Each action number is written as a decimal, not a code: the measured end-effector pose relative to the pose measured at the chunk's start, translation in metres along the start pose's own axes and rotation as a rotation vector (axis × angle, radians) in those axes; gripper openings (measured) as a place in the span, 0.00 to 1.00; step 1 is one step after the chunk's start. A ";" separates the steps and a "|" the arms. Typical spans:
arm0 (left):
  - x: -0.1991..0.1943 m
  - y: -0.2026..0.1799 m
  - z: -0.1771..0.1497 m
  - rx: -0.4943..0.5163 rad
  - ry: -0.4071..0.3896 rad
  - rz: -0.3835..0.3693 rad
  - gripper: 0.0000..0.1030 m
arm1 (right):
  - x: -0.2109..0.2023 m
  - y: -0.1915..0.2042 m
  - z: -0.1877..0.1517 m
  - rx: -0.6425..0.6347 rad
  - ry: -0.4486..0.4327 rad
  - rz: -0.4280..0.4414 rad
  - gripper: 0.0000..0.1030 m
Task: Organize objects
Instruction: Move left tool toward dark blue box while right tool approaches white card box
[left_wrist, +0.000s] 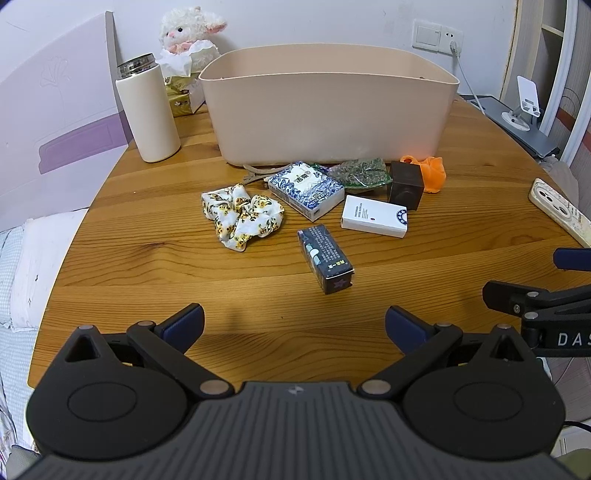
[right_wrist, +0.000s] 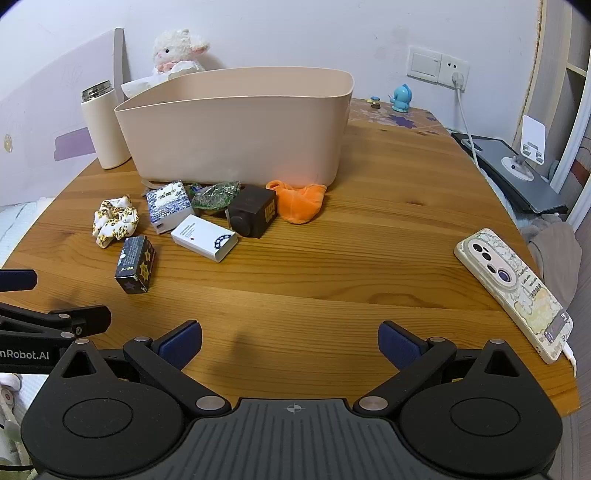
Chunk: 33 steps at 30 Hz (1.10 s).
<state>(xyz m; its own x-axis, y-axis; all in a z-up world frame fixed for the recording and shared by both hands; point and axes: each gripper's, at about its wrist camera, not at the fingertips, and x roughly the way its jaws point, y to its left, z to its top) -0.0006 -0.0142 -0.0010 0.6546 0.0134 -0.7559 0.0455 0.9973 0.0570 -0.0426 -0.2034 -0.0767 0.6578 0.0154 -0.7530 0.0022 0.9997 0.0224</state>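
1. Claw status: the left claw (left_wrist: 294, 325) is released, jaws spread wide, nothing between them. The right claw (right_wrist: 290, 341) is likewise released and holds nothing.
2. Both claws hover over the bare near part of the wooden desk (right_wrist: 369, 258), well apart from the objects. The right claw's linkage shows at the right edge of the left wrist view.
3. A beige bin (left_wrist: 328, 110) stands upright at the far side of the desk. Its inside is not visible from either view.
4. The loose objects lie in a cluster just in front of the bin, ahead of the left claw and ahead-left of the right claw.
5. Nearest item: a dark printed box (left_wrist: 325, 258), lying on its side, straight ahead of the left claw.
6. Beyond it: a white box (left_wrist: 375, 216), a blue-and-white tissue pack (left_wrist: 304, 190) and a floral scrunchie (left_wrist: 242, 216) to the left.
7. Closest to the bin wall: a green packet (left_wrist: 360, 171), a dark brown cube (left_wrist: 404, 184) and an orange cloth item (left_wrist: 432, 173). The cube touches the orange item.
8. A cream flask (left_wrist: 147, 110) stands upright left of the bin.
9. A phone (right_wrist: 513, 291) lies face down near the right desk edge, ahead-right of the right claw.
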 end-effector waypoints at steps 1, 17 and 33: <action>0.000 0.000 0.000 0.000 0.000 0.000 1.00 | 0.000 0.000 0.000 -0.001 0.000 -0.001 1.00; 0.002 -0.001 0.001 0.002 0.008 -0.009 1.00 | 0.001 -0.001 0.001 0.003 0.006 0.005 1.00; 0.004 -0.002 0.003 0.004 0.012 -0.012 1.00 | 0.002 -0.002 0.002 0.006 0.005 0.017 1.00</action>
<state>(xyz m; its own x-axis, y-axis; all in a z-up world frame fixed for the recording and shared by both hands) 0.0036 -0.0166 -0.0021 0.6447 0.0028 -0.7644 0.0563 0.9971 0.0511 -0.0403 -0.2053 -0.0770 0.6537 0.0329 -0.7560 -0.0044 0.9992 0.0397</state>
